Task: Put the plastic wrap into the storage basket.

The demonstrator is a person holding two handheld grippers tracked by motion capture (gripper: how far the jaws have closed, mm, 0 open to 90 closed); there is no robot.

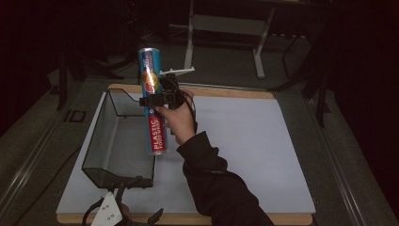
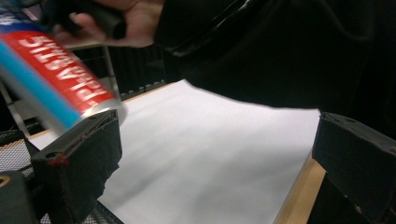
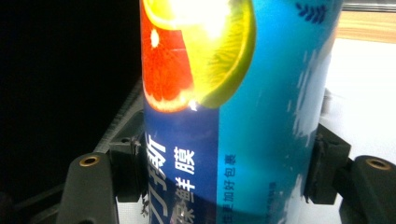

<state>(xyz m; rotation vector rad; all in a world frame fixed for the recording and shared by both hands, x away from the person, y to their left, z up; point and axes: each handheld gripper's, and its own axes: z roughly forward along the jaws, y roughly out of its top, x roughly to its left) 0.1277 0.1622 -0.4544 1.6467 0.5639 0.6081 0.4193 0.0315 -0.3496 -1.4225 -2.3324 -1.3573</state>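
We work at the table (image 1: 244, 141), its white mat bare on the right, with a dark mesh basket (image 1: 101, 150) standing along the mat's left side and looking empty from the high view. We hold the plastic wrap tube (image 1: 153, 101) in the air, just right of the basket's right wall and tilted slightly from upright, its red "PLASTIC" end down and its fruit-printed end up. Our right claw (image 1: 162, 98) is clamped across the tube's middle, its pads pressing both sides of the blue label in the right gripper view. Our left claw (image 2: 215, 154) waits at the near left edge of the table beside the basket's near corner, its jaws apart with nothing between them. So the pick-up looks done; we judge that carrying the tube over the basket, lowering it in and letting go are still left.
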